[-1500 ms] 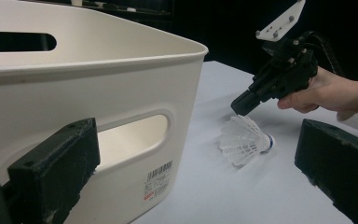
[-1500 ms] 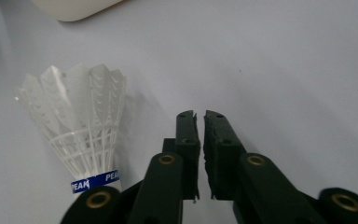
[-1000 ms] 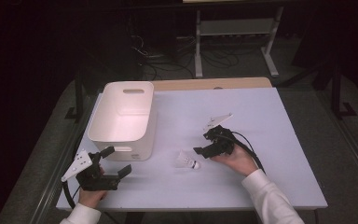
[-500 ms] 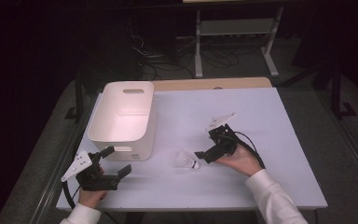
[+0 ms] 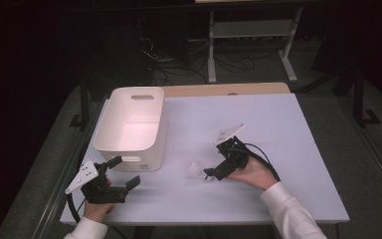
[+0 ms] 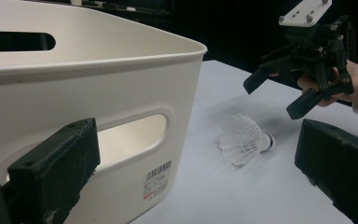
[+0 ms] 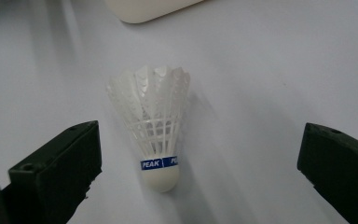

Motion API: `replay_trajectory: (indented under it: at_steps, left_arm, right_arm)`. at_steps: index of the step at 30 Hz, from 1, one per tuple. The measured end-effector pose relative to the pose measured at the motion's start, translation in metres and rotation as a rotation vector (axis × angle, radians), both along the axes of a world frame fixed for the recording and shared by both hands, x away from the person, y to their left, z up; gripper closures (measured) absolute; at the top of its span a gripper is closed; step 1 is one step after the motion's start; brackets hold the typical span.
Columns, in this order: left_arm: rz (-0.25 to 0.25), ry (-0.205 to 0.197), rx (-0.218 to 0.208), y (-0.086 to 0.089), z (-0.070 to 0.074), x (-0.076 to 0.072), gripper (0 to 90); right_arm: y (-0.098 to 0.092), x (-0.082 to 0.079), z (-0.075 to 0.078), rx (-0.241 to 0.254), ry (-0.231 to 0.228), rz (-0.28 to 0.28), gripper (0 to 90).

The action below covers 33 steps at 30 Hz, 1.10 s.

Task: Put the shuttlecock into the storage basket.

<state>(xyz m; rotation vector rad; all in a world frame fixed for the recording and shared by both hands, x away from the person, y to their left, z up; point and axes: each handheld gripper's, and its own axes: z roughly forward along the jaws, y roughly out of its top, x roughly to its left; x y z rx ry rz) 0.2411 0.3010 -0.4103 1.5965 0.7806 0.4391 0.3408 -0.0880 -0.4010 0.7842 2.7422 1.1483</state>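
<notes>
The shuttlecock (image 7: 154, 135) lies on its side on the white table (image 5: 288, 129), just right of the tub (image 5: 132, 124), cork end toward the right gripper (image 5: 210, 174), which has closed in over the last second, jaws wide apart, likely to grab it. White skirt, blue band. The left gripper (image 5: 122, 174) sits open by the tub

White shuttlecock (image 7: 151, 126), blue band; cream bin (image 5: 132, 124)

Shuttlecock (image 5: 197, 171) right of bin (image 5: 129, 124) (on table (image 5: 278, 119)).
</notes>
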Motion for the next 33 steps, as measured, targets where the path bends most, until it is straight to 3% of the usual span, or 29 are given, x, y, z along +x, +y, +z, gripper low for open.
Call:
replay_trajectory:
  at_steps: [10, 18, 21, 24, 27, 33]
  left_arm:
    - [0.0, 0.0, -0.001, 0.0, 0.0, 0.0, 0.0]
    - [-0.001, 0.0, -0.002, 0.0, 0.0, 0.0, 0.0]
    - [-0.001, 0.0, 0.0, 0.0, 0.0, 0.0, 0.0]
    - [-0.001, -0.001, -0.001, 0.0, 0.0, 0.0, 0.0]
    - [0.0, 0.0, -0.002, 0.0, 0.0, 0.0, 0.0]
    - [-0.001, 0.0, 0.0, 0.0, 0.0, 0.0, 0.0]
  right_arm:
    - [0.009, 0.0, -0.007, -0.047, -0.003, 0.064, 0.0]
    - [0.015, 0.0, -0.011, -0.055, 0.03, 0.071, 0.0]
    - [0.016, 0.001, -0.013, -0.072, 0.016, 0.078, 0.0]
    - [0.018, 0.0, -0.014, -0.068, 0.032, 0.081, 0.0]
    - [0.019, 0.002, -0.017, -0.087, 0.012, 0.095, 0.0]
    - [0.021, 0.003, -0.021, -0.1, 0.035, 0.095, 0.0]
